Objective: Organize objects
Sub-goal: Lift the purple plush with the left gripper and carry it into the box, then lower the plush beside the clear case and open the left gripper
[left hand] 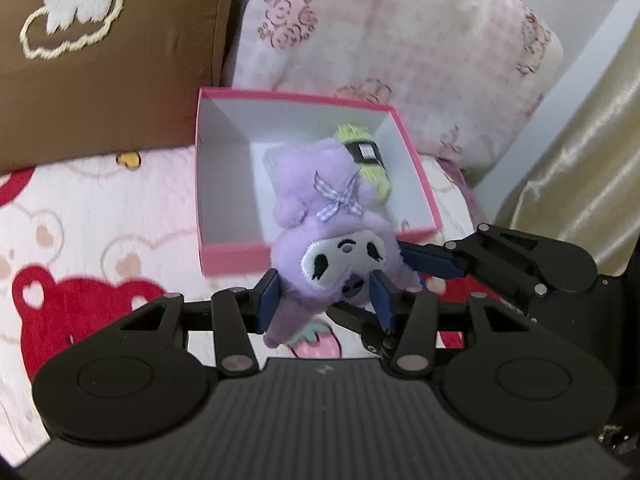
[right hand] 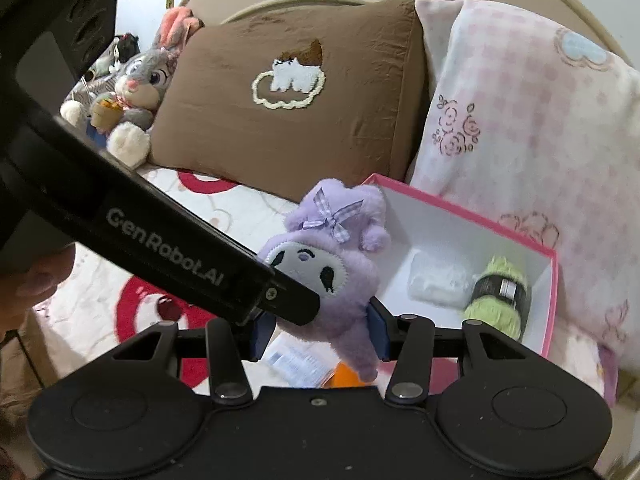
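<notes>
Both your grippers hold the one purple plush toy point(left hand: 332, 256): the left gripper point(left hand: 326, 300) is clamped on its lower body, and the right gripper point(right hand: 318, 330) pinches it too. Its long axis points away from you toward the single pink box point(left hand: 224, 258), just beyond, which holds one green yarn skein point(right hand: 500, 296) and one white packet point(right hand: 436, 278).

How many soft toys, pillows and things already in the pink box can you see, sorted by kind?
Soft toys: 2, the purple plush held between both grippers and the grey bunny.
Pillows: 2, the brown pillow and the pink floral pillow.
In the pink box: 2, the green yarn and a white packet.
Total: 6
</notes>
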The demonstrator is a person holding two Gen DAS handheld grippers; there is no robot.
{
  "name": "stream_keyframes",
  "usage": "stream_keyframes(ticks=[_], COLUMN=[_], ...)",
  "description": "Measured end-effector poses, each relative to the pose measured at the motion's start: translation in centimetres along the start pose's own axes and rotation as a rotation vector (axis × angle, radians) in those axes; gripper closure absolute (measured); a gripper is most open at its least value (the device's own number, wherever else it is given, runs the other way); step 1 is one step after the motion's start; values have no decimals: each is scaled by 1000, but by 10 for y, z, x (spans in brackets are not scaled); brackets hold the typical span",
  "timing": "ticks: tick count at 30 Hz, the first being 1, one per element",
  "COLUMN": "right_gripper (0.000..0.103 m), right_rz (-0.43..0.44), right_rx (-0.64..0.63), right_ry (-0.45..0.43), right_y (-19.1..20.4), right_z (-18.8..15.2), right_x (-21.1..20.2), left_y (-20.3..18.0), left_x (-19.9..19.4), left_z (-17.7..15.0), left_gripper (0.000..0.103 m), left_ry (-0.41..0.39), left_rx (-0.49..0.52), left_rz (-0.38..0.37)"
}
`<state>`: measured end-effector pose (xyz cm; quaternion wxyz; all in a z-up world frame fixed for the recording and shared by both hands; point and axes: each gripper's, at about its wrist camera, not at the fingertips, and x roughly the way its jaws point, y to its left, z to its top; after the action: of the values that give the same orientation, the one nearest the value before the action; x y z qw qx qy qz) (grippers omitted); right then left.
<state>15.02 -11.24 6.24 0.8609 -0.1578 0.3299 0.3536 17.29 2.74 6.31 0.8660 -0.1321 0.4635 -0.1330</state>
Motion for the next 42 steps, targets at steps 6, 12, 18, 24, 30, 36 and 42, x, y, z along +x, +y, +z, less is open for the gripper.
stream_keyframes(ticks=[6,12,18,24,30,36,42], right_gripper=[50,50,51,51,52,53,58], right_rz=[10,59,121,164,180,164,150], right_rx=[22,39,75,141,216,259,270], right_ry=[37,90,140,189,211,234,275], right_y=[-34,-73,-93,-104,-115,-123,-126], right_z=[21,22,15,8,1,4,2], right_x=[43,88,131,165,176,189,197], left_y=[8,24,33,43,46,36,30], left_x=[45,97,134,163,178,191,202], left_z=[43,66,72,79,87,97,98], left_gripper=[56,56,57,58,58,66,67], left_ry=[40,104,158,225,272,272,275], left_rx=[-56,-128,-121,-152,-154,-138,-81], left_rz=[48,67,133,186,195,249,271])
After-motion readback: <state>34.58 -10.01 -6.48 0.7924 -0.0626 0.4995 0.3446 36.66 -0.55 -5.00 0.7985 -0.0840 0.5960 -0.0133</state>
